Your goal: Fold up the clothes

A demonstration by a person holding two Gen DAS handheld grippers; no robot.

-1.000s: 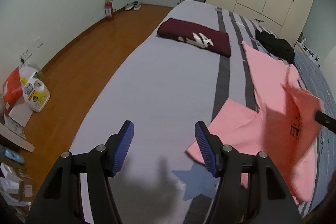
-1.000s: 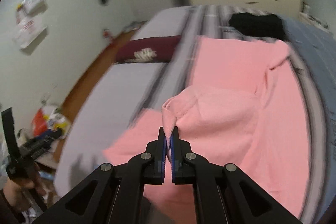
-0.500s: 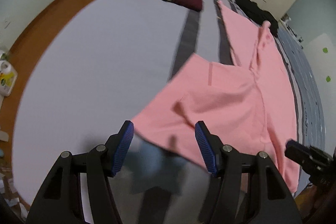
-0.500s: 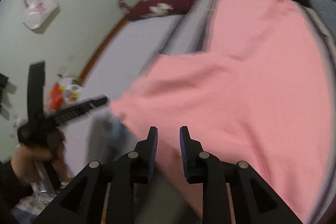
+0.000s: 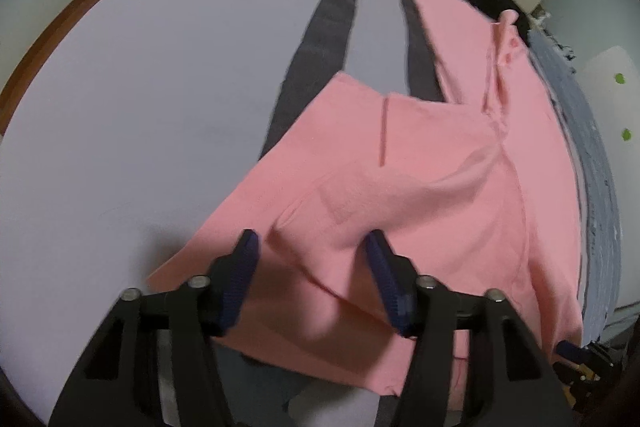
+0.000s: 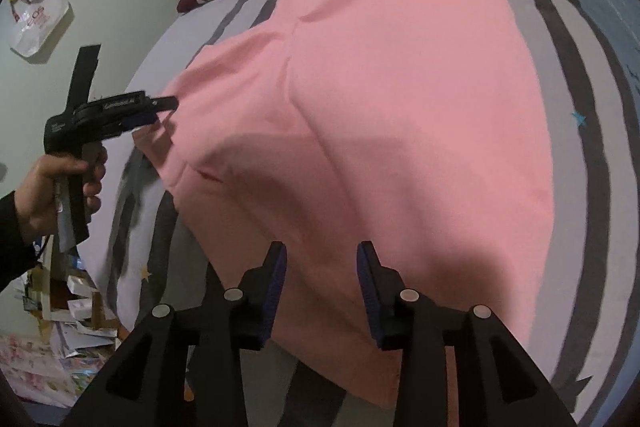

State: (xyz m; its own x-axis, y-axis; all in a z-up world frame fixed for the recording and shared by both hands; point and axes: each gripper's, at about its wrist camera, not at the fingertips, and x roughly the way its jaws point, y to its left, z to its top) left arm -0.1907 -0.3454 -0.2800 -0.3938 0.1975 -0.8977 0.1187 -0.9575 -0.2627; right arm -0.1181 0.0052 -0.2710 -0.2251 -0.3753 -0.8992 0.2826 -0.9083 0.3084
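Left wrist view: the left gripper is held wide open with nothing between its jaws, poised over the near corner of the pink garment, which is spread on the bed. The garment's long axis runs away from the gripper toward the collar at the far end.

Right wrist view: the right gripper is likewise seen open and empty, above the garment's near hem. The left gripper is seen just beside the sleeve edge, so the left is judged nearer to that sleeve.
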